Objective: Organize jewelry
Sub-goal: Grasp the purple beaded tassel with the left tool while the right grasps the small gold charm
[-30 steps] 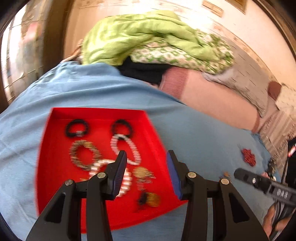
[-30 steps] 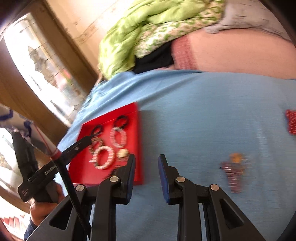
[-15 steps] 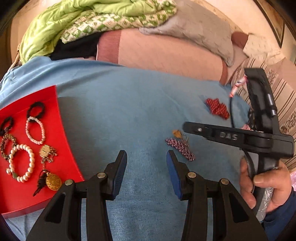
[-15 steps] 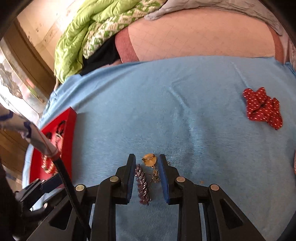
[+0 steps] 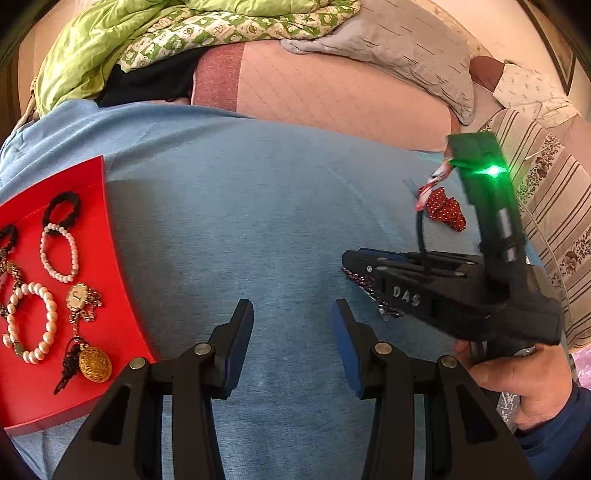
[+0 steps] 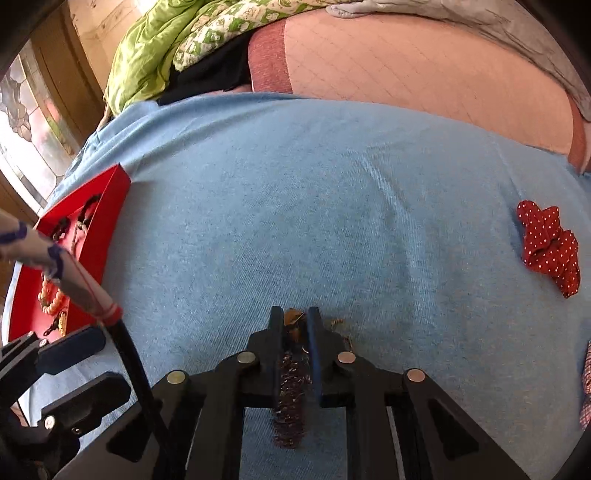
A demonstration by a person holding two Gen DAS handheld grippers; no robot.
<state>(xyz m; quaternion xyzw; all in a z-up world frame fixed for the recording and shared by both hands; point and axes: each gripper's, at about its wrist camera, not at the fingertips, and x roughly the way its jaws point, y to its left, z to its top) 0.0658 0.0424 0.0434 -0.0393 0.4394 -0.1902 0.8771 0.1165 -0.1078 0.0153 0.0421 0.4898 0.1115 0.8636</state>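
Note:
A dark purple beaded ornament [image 6: 291,406] with a gold disc at its far end lies on the blue cloth [image 6: 332,206]. My right gripper [image 6: 294,314] is closing its jaws on it, and the beads fill the narrow gap between the pads. In the left wrist view the right gripper [image 5: 349,260] rests low on the cloth over the ornament [image 5: 386,308], held by a hand. My left gripper [image 5: 291,308] hovers open above bare cloth, nothing between its fingers. To its left the red tray [image 5: 110,258] holds pearl bracelets, black hair ties, a small watch and a gold pendant.
A red polka-dot scrunchie [image 6: 550,247] lies on the cloth at the far right. A small chain [image 6: 338,325] sits just right of the right fingers. Green and patterned bedding [image 5: 166,33] and a grey pillow are piled behind on a pink mattress.
The left gripper swung right, off the tray onto bare cloth. The right gripper came down over the beaded ornament and narrowed its jaws around it.

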